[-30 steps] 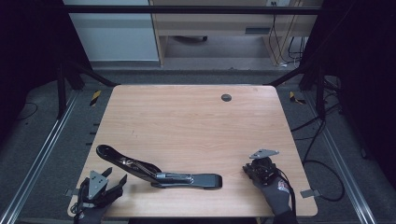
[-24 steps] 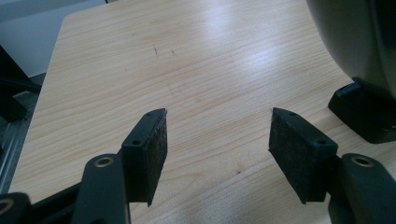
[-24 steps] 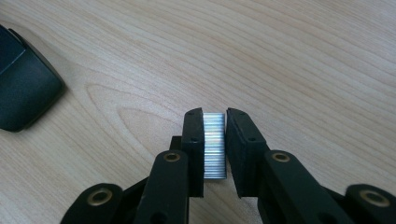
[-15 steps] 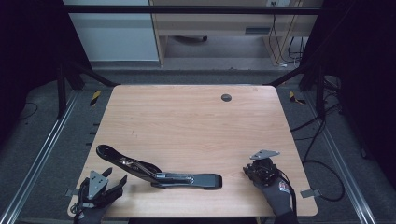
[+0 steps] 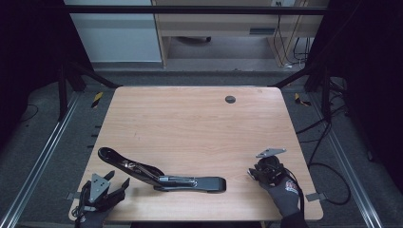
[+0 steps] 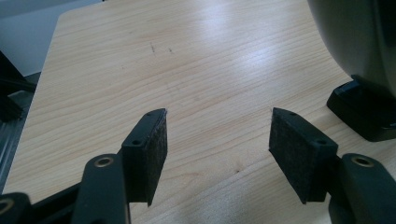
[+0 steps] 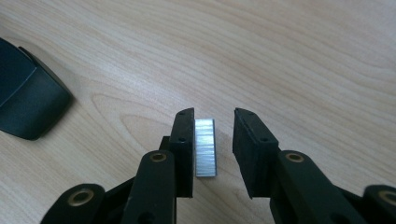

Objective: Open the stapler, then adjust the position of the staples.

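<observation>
R gripper (image 7: 213,121): jaws a little apart, w/ a strip of staples (image 7: 205,147) lying on the table betw. them. Strip sits right against the inner face of the jaw on the left of the right gripper view; a clear gap separates it from the other jaw, so not clamped. Strip is silver, flat on the wood, long axis running along the jaws.

L gripper (image 6: 218,119): jaws wide apart, nothing betw. them but bare wood. Just beside the jaw on the right of the left gripper view is the black stapler (image 6: 362,70), its foot on the table, not touching the jaw.

High view: R gripper (image 5: 260,172) at the near right part of the table (image 5: 190,118), held by a gloved hand (image 5: 284,190). L gripper (image 5: 114,183) at the near left corner, its jaws pointing toward the stapler (image 5: 161,173). Stapler lies swung open along the near edge, betw. the 2 grippers: one arm flat toward the R gripper, the other angled up-left. Its flat end is near the R gripper but apart from it; in the right gripper view that dark rounded end (image 7: 28,102) shows at the left edge, well off the staples.

Far side of table: small dark round spot (image 5: 230,99).
</observation>
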`<state>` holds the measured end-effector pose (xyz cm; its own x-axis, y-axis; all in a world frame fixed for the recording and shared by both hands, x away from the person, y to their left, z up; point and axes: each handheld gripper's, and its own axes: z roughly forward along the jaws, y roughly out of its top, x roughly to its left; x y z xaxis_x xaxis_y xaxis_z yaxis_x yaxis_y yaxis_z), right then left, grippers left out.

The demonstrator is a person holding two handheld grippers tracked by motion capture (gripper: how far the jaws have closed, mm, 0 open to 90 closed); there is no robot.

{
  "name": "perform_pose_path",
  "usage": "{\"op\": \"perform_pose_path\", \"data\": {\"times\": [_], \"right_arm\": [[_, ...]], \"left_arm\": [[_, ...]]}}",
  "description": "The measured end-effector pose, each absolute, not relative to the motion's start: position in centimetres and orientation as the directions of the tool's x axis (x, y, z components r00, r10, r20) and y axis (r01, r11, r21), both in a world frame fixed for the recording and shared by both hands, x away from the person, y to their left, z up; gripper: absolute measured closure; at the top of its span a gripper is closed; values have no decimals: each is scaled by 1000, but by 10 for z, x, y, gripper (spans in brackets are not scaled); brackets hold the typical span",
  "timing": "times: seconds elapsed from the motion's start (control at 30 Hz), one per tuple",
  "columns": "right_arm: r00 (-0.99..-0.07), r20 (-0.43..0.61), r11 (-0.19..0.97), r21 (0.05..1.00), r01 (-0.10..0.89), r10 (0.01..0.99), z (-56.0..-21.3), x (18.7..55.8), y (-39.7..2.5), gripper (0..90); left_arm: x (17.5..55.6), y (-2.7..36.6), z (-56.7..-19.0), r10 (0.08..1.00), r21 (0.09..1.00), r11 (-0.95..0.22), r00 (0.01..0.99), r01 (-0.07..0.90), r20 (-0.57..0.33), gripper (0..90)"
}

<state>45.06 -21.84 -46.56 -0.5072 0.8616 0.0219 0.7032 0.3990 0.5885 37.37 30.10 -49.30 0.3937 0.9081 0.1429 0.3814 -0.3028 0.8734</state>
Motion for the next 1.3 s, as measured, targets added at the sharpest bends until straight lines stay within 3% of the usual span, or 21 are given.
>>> {"op": "perform_pose_path", "data": {"times": [0.23,0.9,1.1,1.3], "right_arm": [[-517,30,425,529,735,856,-464,457,-214,710],[-517,37,436,487,757,855,-475,461,-212,775],[-536,23,453,504,735,844,-470,459,-211,777],[-622,3,516,555,652,783,-456,453,-208,777]], "left_arm": [[374,301,-493,908,874,-301,394,382,141,366],[374,300,-493,905,868,-314,399,383,151,366],[374,299,-493,904,867,-317,398,384,155,366],[374,299,-493,903,865,-321,400,385,158,366]]}}
